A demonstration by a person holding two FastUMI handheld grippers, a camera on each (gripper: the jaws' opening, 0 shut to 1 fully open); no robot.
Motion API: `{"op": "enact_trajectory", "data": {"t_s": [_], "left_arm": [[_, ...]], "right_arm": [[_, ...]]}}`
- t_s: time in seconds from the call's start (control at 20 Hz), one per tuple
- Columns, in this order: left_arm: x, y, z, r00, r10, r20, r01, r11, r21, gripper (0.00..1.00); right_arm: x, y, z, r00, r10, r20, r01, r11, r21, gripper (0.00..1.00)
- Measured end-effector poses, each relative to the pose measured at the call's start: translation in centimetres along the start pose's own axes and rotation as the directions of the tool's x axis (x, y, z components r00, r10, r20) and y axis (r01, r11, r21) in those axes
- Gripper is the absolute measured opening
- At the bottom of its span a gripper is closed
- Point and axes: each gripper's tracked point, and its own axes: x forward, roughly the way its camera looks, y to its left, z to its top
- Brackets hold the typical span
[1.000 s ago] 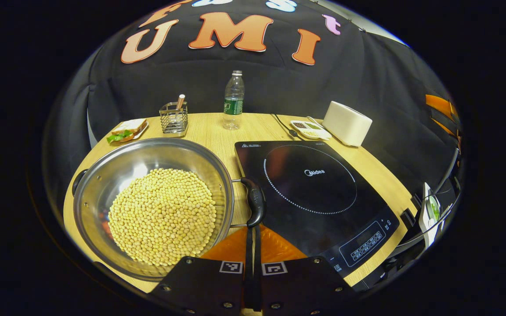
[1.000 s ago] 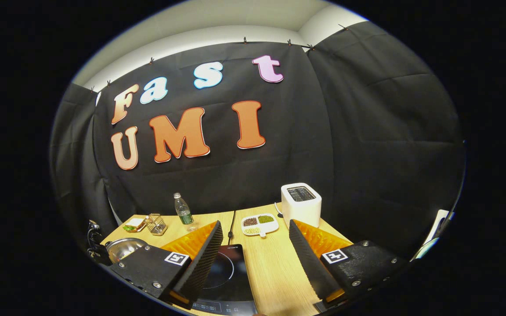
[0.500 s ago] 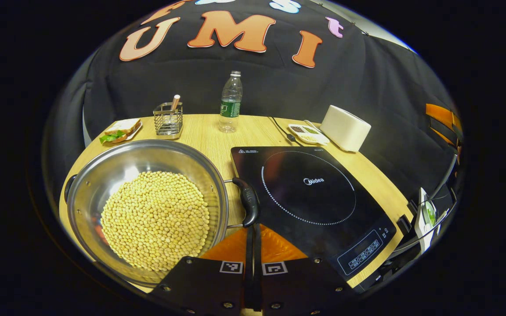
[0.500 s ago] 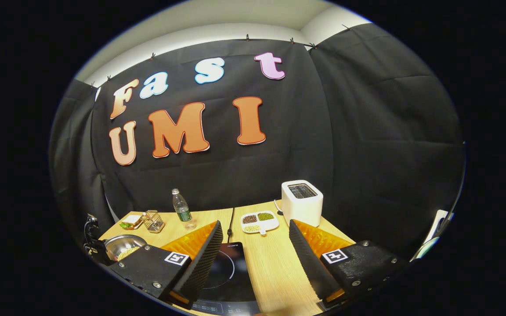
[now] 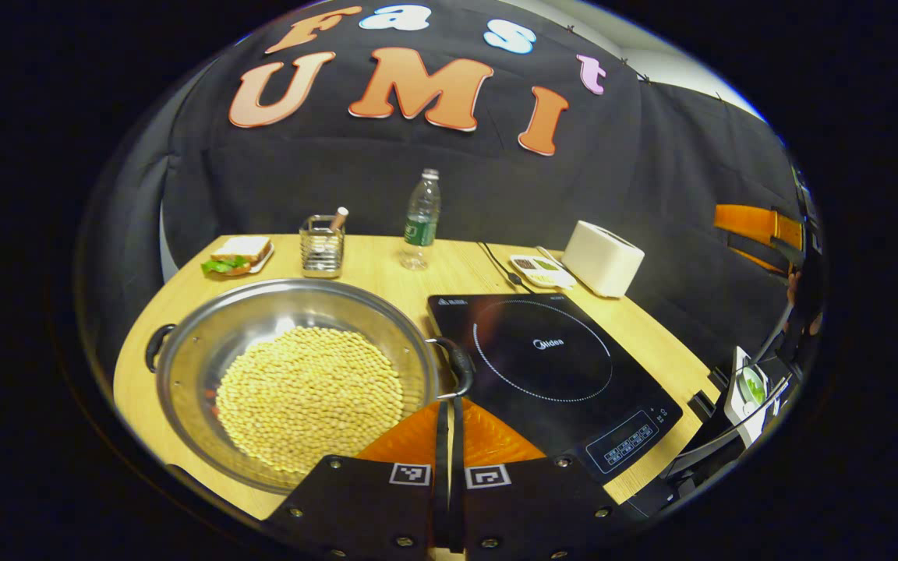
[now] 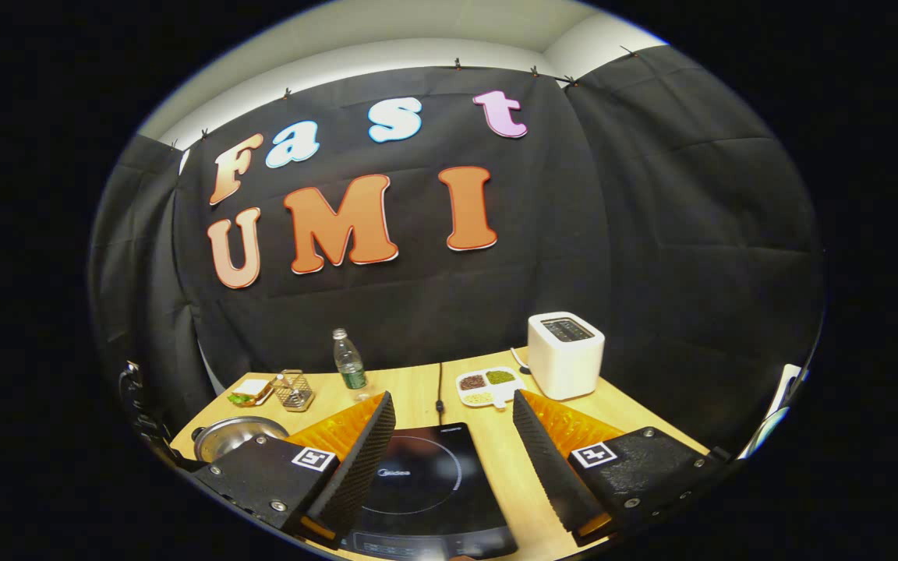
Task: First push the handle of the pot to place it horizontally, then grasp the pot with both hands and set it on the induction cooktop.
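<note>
Clenched left tongs (image 5: 449, 405) touch the pot (image 5: 293, 374) handle (image 5: 461, 370); right tongs (image 6: 453, 432) gape.

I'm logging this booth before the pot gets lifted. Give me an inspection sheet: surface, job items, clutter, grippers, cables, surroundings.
Surface: wooden table, level.
Job's things: steel pot full of beans sits on the table left of the induction cooktop, not on it; pot handle beside the cooktop's edge.
Clutter: sandwich plate, wire utensil holder, water bottle, divided dish and toaster along the back.
Grippers: left hand-held gripper shut, tips just below the pot handle; right hand-held gripper open, above the cooktop.
Cables: dark cord behind the cooktop.
Surroundings: black cloth wall.
</note>
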Motion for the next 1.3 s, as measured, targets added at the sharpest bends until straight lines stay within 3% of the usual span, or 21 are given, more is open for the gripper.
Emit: {"op": "enact_trajectory", "data": {"t_s": [0.1,0.15,0.2,0.25,0.3,0.5,0.6,0.7,0.75,0.8,1.05,1.3], "left_arm": [[-2.0,3.1,1.4,0.997,0.051,0.052,-0.052,0.998,0.023,0.02],[-2.8,4.9,1.8,0.994,0.084,0.067,-0.087,0.996,0.031,0.01],[-3.5,6.6,2.0,0.990,0.115,0.078,-0.117,0.993,0.031,0.01],[-4.3,7.9,2.2,0.987,0.138,0.087,-0.140,0.990,0.025,0.02],[-4.9,9.4,2.3,0.983,0.159,0.095,-0.162,0.987,0.017,0.01],[-6.8,16.6,2.3,0.953,0.282,0.110,-0.284,0.959,0.004,0.01],[-7.3,18.8,2.5,0.945,0.306,0.114,-0.306,0.952,-0.012,0.10],[-6.8,20.5,2.1,0.945,0.308,0.110,-0.307,0.951,-0.024,0.12],[-6.7,21.6,2.1,0.944,0.310,0.114,-0.309,0.951,-0.032,0.29],[-6.5,22.4,2.1,0.944,0.311,0.112,-0.308,0.951,-0.038,0.32],[-4.4,25.2,1.7,0.952,0.288,0.104,-0.288,0.957,-0.008,0.86],[-1.7,28.3,0.3,0.953,0.303,0.032,-0.302,0.953,-0.014,0.86]], "right_arm": [[0.3,2.6,-1.0,1.000,0.024,-0.012,-0.024,1.000,0.004,0.99],[0.4,3.8,-1.5,0.999,0.034,-0.017,-0.034,0.999,0.011,0.95],[0.5,5.1,-2.1,0.999,0.045,-0.025,-0.044,0.999,0.021,0.99],[0.6,6.5,-2.9,0.998,0.060,-0.034,-0.059,0.998,0.031,0.95],[0.6,7.8,-3.7,0.996,0.071,-0.044,-0.069,0.997,0.038,0.99],[1.4,12.6,-6.6,0.994,0.088,-0.071,-0.086,0.996,0.018,0.95],[2.1,15.0,-8.5,0.990,0.104,-0.100,-0.105,0.994,0.002,0.95],[2.6,17.2,-10.8,0.982,0.123,-0.145,-0.124,0.992,-0.002,0.95],[3.1,18.2,-11.8,0.977,0.127,-0.168,-0.129,0.992,-0.002,0.95],[3.5,19.0,-12.6,0.974,0.128,-0.186,-0.132,0.991,-0.008,0.95],[5.5,21.3,-17.2,0.958,0.099,-0.269,-0.119,0.991,-0.058,0.95],[6.8,21.9,-20.3,0.943,0.056,-0.328,-0.098,0.989,-0.112,0.95]]}}
